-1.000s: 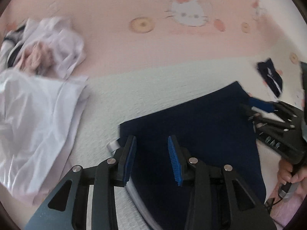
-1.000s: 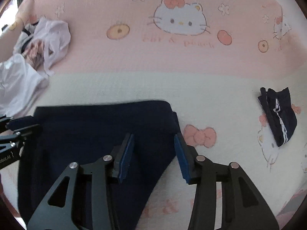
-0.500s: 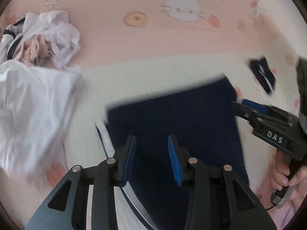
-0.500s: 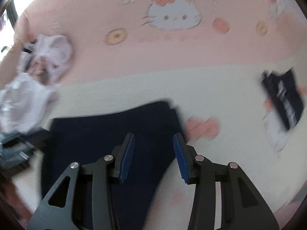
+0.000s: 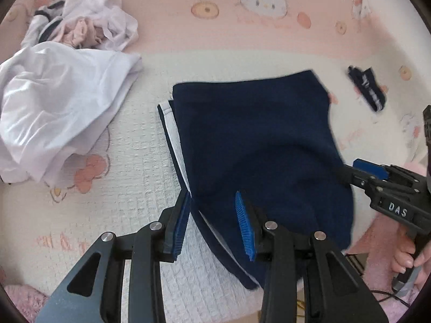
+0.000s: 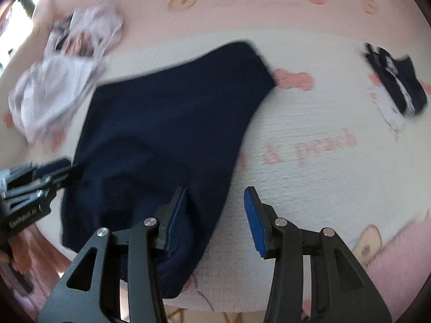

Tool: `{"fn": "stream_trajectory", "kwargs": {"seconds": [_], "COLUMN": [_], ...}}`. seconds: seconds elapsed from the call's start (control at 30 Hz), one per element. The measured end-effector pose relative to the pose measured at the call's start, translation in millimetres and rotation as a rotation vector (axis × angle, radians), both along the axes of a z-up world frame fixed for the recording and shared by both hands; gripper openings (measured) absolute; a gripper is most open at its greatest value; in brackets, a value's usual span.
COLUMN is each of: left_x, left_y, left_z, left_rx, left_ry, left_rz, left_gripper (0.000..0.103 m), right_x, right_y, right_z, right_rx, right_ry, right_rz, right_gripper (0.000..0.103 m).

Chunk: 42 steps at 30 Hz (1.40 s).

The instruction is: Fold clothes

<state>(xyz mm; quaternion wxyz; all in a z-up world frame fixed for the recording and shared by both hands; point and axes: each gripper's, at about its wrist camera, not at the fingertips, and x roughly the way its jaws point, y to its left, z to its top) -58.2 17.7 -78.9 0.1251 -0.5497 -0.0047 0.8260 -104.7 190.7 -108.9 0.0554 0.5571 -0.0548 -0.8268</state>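
A navy garment point(image 5: 256, 140) lies flat on the bed, with a white stripe point(image 5: 172, 123) showing along its left edge. My left gripper point(image 5: 212, 202) hovers open over that left edge near the front; the pads press on nothing. My right gripper point(image 6: 215, 196) hangs over the garment's point(image 6: 167, 113) right edge, its jaws opening. The cloth's edge lies under its left finger, unpinched. Each gripper appears in the other's view: the left gripper point(image 6: 54, 169) at the left, and one right fingertip point(image 5: 369, 168) at the right with a hand point(image 5: 406, 258) on its handle.
A crumpled white garment point(image 5: 59, 107) and a lilac and pink heap point(image 5: 94, 27) lie at the left. A small folded navy piece point(image 6: 396, 83) rests at the right. The pink and cream cartoon-cat sheet point(image 5: 134, 175) ends at the bed's front edge just below the grippers.
Both grippers have drawn back toward the bed's front edge, so more of the navy garment shows. The left one now straddles its left edge. The garment lies as before.
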Motion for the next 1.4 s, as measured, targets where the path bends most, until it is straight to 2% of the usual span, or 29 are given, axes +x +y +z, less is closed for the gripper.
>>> {"fn": "stream_trajectory", "kwargs": {"seconds": [0.1,0.13,0.23,0.27,0.3,0.37,0.43,0.5,0.6,0.67,0.77,0.83,0.87,0.97,1.07,1.1,1.17,1.27,1.4], "left_x": [13,14,13,13,13,17,23,29,24,23,24,27,29,32,27,25,20,32,40], "left_y": [5,7,14,10,6,2,4,11,20,14,3,-9,-18,-22,-15,-16,-18,-21,-17], "left_z": [-3,-7,-21,-24,-22,-13,-1,-3,-14,-15,-3,-1,-6,-18,-19,-18,-32,-42,-42], "left_rx": [0.069,0.059,-0.086,-0.105,-0.083,-0.028,0.034,0.071,-0.021,0.001,0.010,0.147,0.271,0.374,0.410,0.450,0.461,0.456,0.414], "left_ry": [-0.033,-0.039,-0.072,-0.085,-0.086,-0.074,-0.045,-0.070,-0.094,-0.111,-0.078,-0.114,-0.163,-0.233,-0.260,-0.273,-0.279,-0.286,-0.280], "left_rz": [-0.027,-0.036,-0.051,-0.035,-0.020,-0.012,-0.026,-0.045,-0.048,-0.029,0.026,0.068,0.107,0.142,0.131,0.135,0.151,0.159,0.158], "left_gripper": [0.037,0.037,0.040,0.043,0.046,0.046,0.046,0.046,0.050,0.052,0.052,0.050,0.050,0.050,0.050,0.051,0.051,0.051,0.053], "right_x": [8,11,17,18,19,19,24,29,32,32,34,38,40,41,39,39,38,36,32], "right_y": [-10,-15,-31,-34,-32,-22,-21,-33,-48,-48,-41,-38,-36,-32,-26,-22,-17,-17,-19], "right_z": [4,2,-12,-16,-19,-15,-4,2,-10,-16,-8,-3,-3,-12,-16,-15,-13,-15,-35], "right_rx": [-0.053,-0.056,0.015,0.038,0.048,-0.007,-0.055,-0.049,0.027,0.025,0.001,-0.008,-0.047,-0.157,-0.197,-0.209,-0.223,-0.188,-0.226], "right_ry": [-0.008,-0.019,-0.074,-0.090,-0.101,-0.126,-0.098,-0.065,-0.080,-0.096,-0.092,-0.080,-0.089,-0.147,-0.150,-0.140,-0.122,-0.118,-0.185], "right_rz": [0.030,0.045,0.080,0.085,0.077,0.014,-0.007,0.025,0.083,0.082,0.048,0.034,0.021,-0.023,-0.039,-0.038,-0.037,-0.042,-0.059], "right_gripper": [0.045,0.045,0.045,0.045,0.047,0.047,0.048,0.048,0.048,0.049,0.049,0.051,0.051,0.051,0.051,0.051,0.051,0.051,0.057]}}
